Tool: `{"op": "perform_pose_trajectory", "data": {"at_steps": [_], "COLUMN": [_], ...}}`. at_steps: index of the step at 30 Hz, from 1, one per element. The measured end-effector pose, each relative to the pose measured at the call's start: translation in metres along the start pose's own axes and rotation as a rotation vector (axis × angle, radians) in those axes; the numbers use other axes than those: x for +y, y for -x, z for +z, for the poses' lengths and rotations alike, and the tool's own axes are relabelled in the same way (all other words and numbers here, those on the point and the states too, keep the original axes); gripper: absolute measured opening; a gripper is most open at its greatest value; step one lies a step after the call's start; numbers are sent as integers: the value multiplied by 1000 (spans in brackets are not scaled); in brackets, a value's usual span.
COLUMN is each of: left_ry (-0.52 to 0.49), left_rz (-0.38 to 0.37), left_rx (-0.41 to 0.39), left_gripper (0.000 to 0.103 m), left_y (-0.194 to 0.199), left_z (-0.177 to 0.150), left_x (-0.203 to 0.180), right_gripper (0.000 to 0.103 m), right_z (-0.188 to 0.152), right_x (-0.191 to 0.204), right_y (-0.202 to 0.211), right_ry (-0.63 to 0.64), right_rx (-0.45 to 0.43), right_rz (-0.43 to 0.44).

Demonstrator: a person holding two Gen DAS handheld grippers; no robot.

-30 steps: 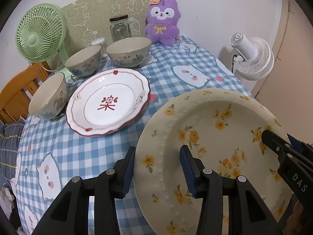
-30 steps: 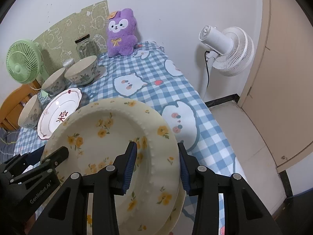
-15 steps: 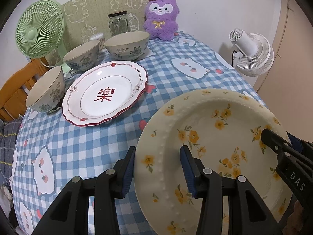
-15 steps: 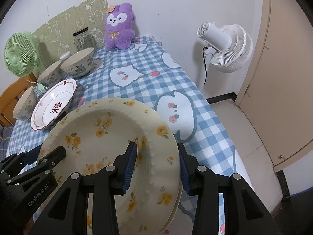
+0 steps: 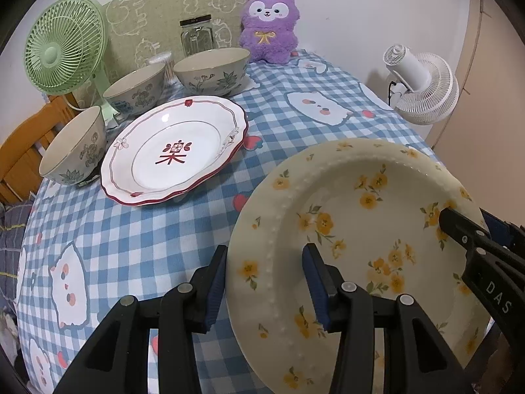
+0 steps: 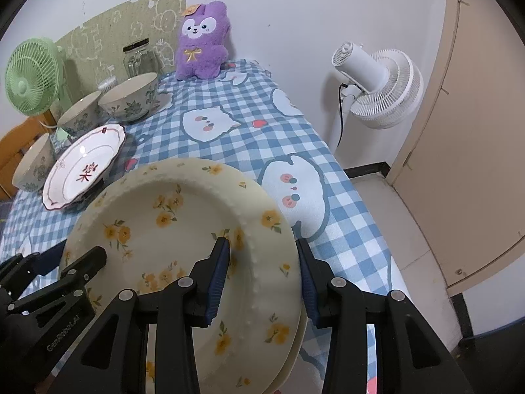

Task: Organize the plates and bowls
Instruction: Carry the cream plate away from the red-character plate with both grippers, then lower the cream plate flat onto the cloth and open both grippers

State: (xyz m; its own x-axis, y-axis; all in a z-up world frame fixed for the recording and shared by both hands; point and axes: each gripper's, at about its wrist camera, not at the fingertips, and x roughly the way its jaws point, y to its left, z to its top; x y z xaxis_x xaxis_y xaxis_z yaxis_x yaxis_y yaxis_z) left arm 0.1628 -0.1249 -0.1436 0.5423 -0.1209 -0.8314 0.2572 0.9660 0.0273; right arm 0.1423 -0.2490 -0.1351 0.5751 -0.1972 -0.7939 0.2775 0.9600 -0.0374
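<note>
Cream-yellow plates [image 5: 361, 229], flower-patterned and stacked 2 deep as a second rim shows under the first in the right wrist view, are held clear of the checked tablecloth [image 5: 115, 236] near its front corner. The stack is tilted, its face turned up and toward the cameras, the far rim higher than the near rim; being round, it has no long axis to record. The left gripper [image 5: 264, 285] is partly closed across the stack's left rim, 1 blue pad on the face and 1 behind the edge. The right gripper [image 6: 262, 279] is likewise partly closed across the right rim, 1 pad on the face and 1 outside the edge. Whether the pads press firmly cannot be told, but the stack hangs between both grippers. Beyond it on the table lies a white plate with red trim [image 5: 174, 154], set on another of the same kind, well apart from the held stack. Behind that stand 3 patterned bowls [image 5: 211, 70], each separate and upright. At the back are a glass jar [image 5: 196, 34], a purple plush toy [image 5: 267, 26] and a green fan [image 5: 65, 46]. A white fan [image 6: 377, 88] stands on the floor just beside the table's right edge. Open cloth lies between the stack and the red-trimmed plates.
</note>
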Motion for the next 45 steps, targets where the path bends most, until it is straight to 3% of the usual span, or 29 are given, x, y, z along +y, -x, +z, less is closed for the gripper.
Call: {"op": "perform_pose_trajectory", "data": {"at_steps": [13,16,19,21,24,33,45], "left_ry": [-43,-44,-69,-81,-76,-69,-35], "left_rz": [19,6,0,2,-5,-18,-12], "left_rx": [-19,-16,-45,-65,-75,-112,-155], "left_gripper": [47,55,68,74,75,91,96], "left_y": [2,3,13,19,25,51,86], "left_z": [-3,-3,-3,-2,0,2,-2], "left_x": [-6,-7,-12,-15,-15,-16,-3], "right_gripper": [46,47,57,73,81,83,83], "right_z": [3,4,4,4,5,9,7], "right_x": [1,0,0,4,12,26,43], "right_y": [-2,-2,1,10,24,47,83], "right_ry": [-6,-12,-15,2,39,60,56], "right_rx": [23,30,17,-23,-79,-97,-119], "right_rz": [-24,-20,4,9,-1,28,79]}}
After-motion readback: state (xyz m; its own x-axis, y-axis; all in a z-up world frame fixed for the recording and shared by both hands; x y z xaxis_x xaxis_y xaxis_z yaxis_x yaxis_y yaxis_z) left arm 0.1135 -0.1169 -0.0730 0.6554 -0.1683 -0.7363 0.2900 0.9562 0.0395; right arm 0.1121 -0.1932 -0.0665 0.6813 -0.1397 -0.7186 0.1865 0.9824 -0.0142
